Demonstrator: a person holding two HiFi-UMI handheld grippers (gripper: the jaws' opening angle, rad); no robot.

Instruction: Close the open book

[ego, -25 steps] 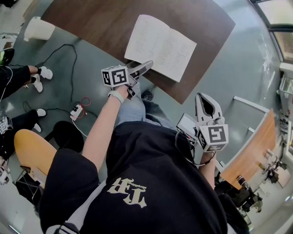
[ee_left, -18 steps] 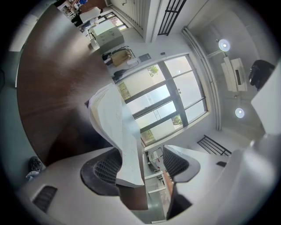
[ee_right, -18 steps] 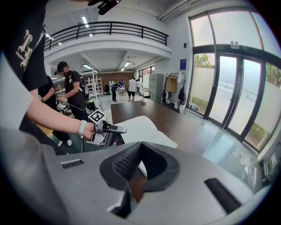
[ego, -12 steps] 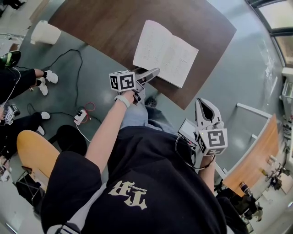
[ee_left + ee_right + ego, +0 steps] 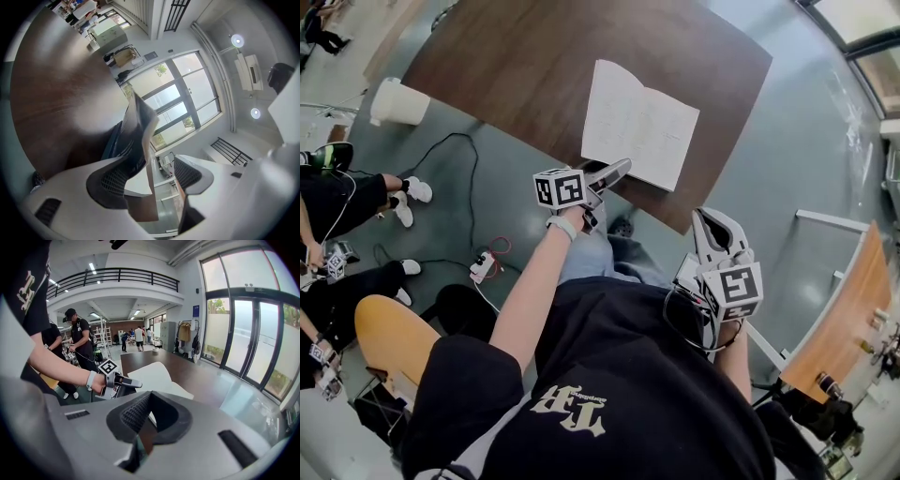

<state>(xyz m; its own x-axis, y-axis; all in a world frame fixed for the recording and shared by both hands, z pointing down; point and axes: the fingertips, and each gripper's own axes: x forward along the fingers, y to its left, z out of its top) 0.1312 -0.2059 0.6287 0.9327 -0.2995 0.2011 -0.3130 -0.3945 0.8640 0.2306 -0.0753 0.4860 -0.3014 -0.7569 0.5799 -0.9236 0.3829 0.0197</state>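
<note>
An open book (image 5: pixel 639 124) with white pages lies flat on the dark brown table (image 5: pixel 516 66), close to its near edge. My left gripper (image 5: pixel 617 170) reaches the book's near edge from below. In the left gripper view the gripper (image 5: pixel 159 159) is open, and the book's lifted page edge (image 5: pixel 140 122) rises between the jaws, close to the left one. My right gripper (image 5: pixel 713 225) is shut and holds nothing, off the table beside its near right corner. From the right gripper view (image 5: pixel 150 397) I see the book (image 5: pixel 157 373) and the left gripper (image 5: pixel 125 381).
A white bin (image 5: pixel 398 101) stands on the floor left of the table, with cables (image 5: pixel 455 159) trailing nearby. People's legs (image 5: pixel 347 192) and a yellow seat (image 5: pixel 389 333) are at the left. A light wooden table (image 5: pixel 834 314) stands at the right.
My left gripper has slid along the book's near edge toward its middle. The right gripper stays shut beside the table corner.
</note>
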